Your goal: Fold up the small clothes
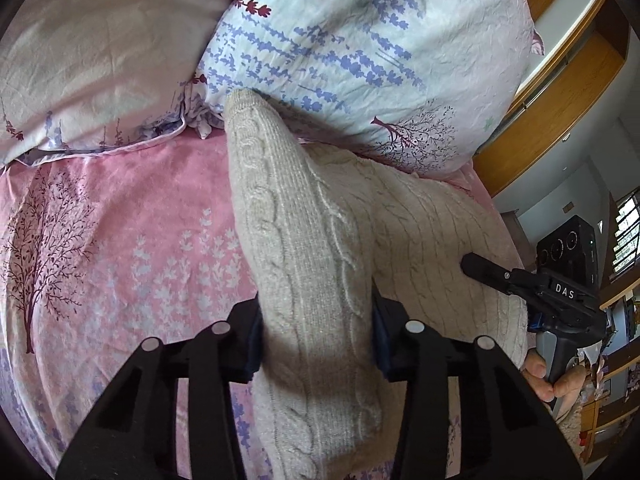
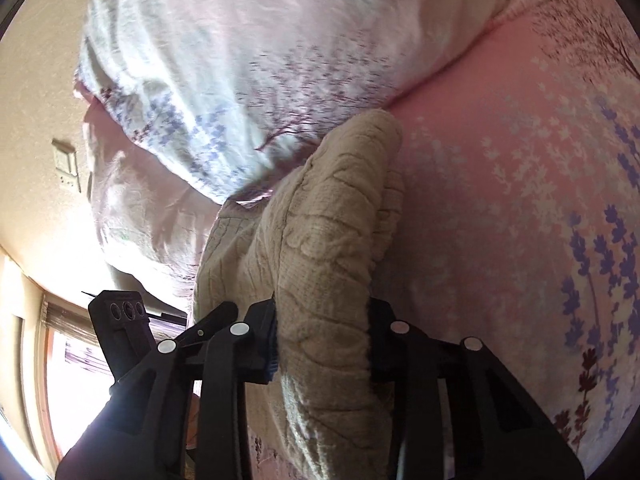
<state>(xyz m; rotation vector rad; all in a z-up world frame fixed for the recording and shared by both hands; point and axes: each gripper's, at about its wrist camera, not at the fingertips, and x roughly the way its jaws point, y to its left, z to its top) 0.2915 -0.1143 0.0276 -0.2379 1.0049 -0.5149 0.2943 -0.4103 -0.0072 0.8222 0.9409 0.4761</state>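
Cream cable-knit sweater (image 1: pixel 308 248) on the bed, pinched by both tools.

A bunched fold of the sweater sits between the pads of the left tool (image 1: pixel 316 344), which is clenched on it; the knit runs forward from the tool toward the floral pillow (image 1: pixel 360 52). The right tool (image 2: pixel 322 340) is likewise clenched on a rolled ridge of the same sweater (image 2: pixel 320 248), which stretches ahead of it. Under both tools lies the pink bed sheet (image 1: pixel 132 232). To the left tool's right, a hand (image 1: pixel 548 376) holds the other tool.
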